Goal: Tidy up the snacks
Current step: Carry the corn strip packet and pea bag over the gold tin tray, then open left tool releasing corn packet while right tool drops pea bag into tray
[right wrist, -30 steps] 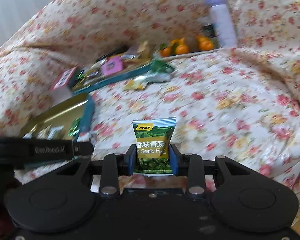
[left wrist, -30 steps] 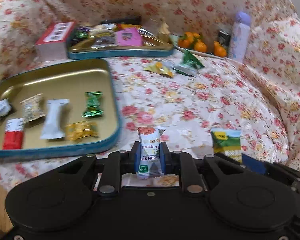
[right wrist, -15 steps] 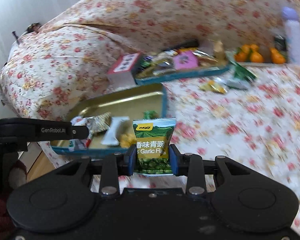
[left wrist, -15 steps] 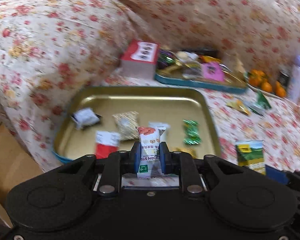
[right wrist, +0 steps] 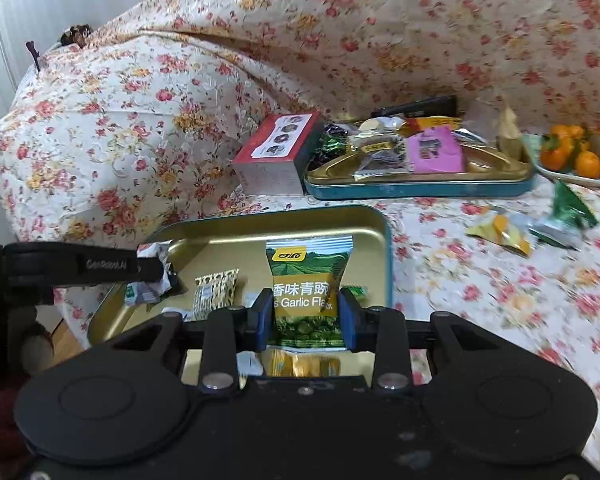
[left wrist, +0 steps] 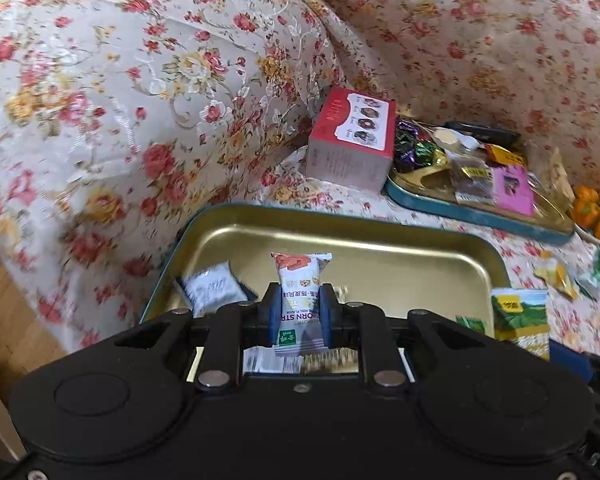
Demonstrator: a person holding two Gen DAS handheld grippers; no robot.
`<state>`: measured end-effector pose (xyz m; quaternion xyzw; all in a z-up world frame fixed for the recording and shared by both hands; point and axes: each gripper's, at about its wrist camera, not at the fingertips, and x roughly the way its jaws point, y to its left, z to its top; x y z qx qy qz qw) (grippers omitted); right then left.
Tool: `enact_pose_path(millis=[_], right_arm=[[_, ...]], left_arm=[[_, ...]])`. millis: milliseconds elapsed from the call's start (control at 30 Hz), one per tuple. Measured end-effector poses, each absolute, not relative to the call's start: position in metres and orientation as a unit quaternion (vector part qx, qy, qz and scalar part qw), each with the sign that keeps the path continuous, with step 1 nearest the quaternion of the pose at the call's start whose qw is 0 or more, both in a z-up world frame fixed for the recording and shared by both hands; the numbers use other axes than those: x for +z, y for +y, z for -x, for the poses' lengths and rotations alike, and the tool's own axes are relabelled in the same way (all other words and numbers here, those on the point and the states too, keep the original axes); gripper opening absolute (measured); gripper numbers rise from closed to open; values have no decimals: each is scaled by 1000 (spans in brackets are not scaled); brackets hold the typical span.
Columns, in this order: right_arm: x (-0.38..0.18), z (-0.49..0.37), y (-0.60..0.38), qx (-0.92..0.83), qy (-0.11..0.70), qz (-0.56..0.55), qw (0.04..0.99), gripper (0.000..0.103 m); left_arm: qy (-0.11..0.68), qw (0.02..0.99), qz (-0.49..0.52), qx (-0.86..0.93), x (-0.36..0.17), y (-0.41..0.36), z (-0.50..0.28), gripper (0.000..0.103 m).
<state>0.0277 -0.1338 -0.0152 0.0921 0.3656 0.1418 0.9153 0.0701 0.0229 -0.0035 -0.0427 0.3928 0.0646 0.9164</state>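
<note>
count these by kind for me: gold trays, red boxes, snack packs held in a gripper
gold trays: 2, the near tray and the far tray
red boxes: 1, the red box
held snack packs: 2, the white pack in the left gripper and the green pack in the right gripper
total: 5

My left hand-held gripper, black with blue pads, is pinching a white packet topped in orange-red. My right hand-held gripper is showing off a green packet (yellow logo, white lettering). The tray is gleaming gold inside a teal rim, and the sofa cover is blooming cream with red and yellow roses.
</note>
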Motion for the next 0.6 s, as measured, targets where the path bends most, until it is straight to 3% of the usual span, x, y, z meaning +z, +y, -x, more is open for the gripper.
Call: enact_pose_path(millis=[467, 600], right_arm=[[-44, -94, -102, 152, 382, -71, 909, 37], [-46, -96, -103, 154, 388, -78, 905, 39]], left_arm=[[410, 909, 32, 69, -26, 32, -123, 28], [411, 908, 35, 73, -22, 36, -120, 35]])
